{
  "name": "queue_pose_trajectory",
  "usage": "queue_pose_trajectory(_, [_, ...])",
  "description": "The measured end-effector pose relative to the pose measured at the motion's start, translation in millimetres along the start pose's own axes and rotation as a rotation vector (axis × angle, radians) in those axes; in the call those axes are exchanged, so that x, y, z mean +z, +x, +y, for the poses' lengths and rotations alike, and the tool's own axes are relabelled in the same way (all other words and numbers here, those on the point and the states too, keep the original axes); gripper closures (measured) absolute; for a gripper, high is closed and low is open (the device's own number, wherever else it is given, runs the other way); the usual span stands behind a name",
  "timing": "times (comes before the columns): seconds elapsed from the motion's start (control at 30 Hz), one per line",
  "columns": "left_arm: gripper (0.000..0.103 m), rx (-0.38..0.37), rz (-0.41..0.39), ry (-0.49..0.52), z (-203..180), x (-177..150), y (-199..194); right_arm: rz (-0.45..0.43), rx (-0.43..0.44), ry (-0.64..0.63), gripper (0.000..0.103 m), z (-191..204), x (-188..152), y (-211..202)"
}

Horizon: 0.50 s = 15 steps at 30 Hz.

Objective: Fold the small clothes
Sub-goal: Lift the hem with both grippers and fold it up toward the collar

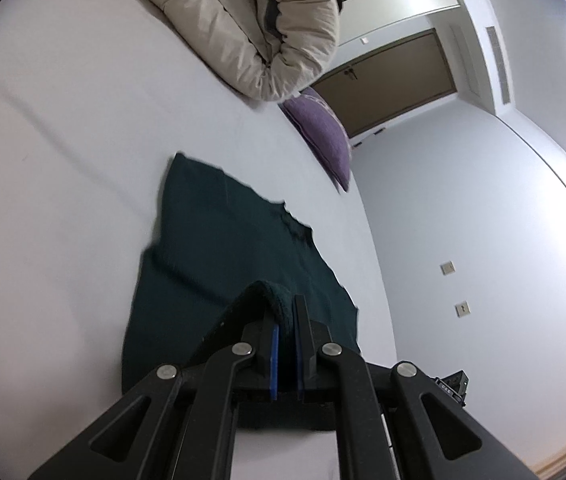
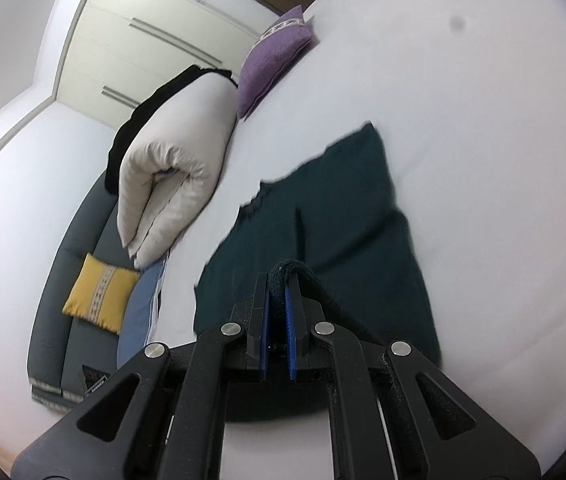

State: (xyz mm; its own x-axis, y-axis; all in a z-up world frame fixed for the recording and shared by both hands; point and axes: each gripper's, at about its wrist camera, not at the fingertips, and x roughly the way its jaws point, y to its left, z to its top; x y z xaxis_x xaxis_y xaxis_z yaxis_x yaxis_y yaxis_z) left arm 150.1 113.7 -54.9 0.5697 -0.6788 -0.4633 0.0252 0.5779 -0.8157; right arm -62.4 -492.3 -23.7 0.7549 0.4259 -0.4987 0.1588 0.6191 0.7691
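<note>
A dark green knit garment (image 1: 219, 248) lies spread on the white bed sheet (image 1: 63, 160); it also shows in the right wrist view (image 2: 343, 216). My left gripper (image 1: 285, 308) is shut on a bunched edge of the garment at its near end, lifting that edge. My right gripper (image 2: 279, 280) is shut on another bunched part of the near edge, with the cloth pinched between the blue pads. The far part of the garment rests flat on the sheet.
A rolled beige duvet (image 1: 243, 28) lies at the far side of the bed, with a purple cushion (image 1: 323, 136) beside it. In the right wrist view a grey sofa (image 2: 63, 280) with a yellow cushion (image 2: 99, 292) stands beside the bed (image 2: 483, 120). A wardrobe (image 2: 155, 40) stands behind.
</note>
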Motion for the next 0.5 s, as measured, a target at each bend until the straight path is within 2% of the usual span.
queue_pose_trajectory(0.3, [0.096,0.05,0.0,-0.025,9,69,87,-0.016,-0.061,0.035,0.097,-1,85,104])
queue_pose_trajectory(0.4, [0.096,0.067,-0.007,-0.038,15,88,110,-0.014,-0.102,0.033,0.097,-5,106,136])
queue_pose_trajectory(0.5, [0.096,0.089,-0.017,-0.032,19,100,126,-0.028,-0.108,0.031,0.097,-7,122,157])
